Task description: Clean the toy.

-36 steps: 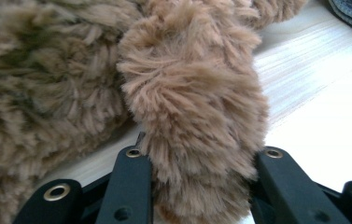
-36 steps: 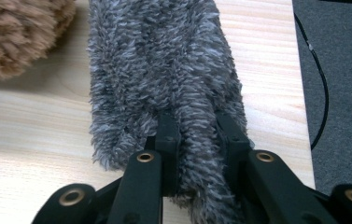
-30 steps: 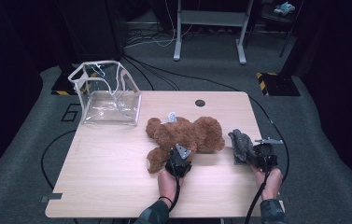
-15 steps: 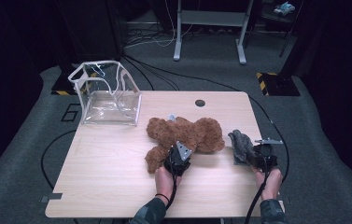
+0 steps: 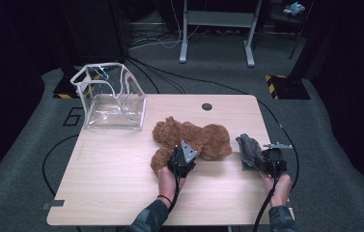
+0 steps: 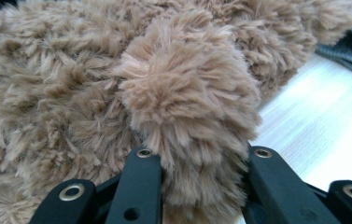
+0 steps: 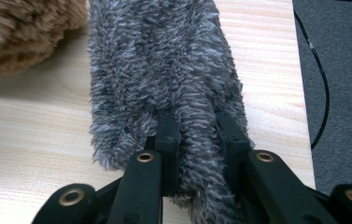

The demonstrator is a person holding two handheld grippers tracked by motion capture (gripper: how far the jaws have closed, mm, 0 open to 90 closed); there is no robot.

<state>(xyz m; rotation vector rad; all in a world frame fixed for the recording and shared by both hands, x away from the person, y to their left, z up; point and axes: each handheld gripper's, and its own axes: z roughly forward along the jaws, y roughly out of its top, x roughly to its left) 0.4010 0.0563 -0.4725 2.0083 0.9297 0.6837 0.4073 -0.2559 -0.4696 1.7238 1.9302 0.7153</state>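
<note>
Worktop (image 5: pixel 121 183) first, pale wood, with a clear plastic bag (image 5: pixel 111 99) standing open at its far left corner. Brown teddy bear (image 5: pixel 189 137) sprawls mid-table toward the right, one furry limb clamped in the left gripper (image 5: pixel 182 162). Grey plush cloth (image 5: pixel 249 151) lies near the right edge, the right gripper (image 5: pixel 266 162) pinching its near end tight.

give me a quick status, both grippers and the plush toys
Left gripper shut on brown teddy bear. Right gripper shut on grey plush toy. Clear plastic bag open at far left, path unobstructed.
</note>
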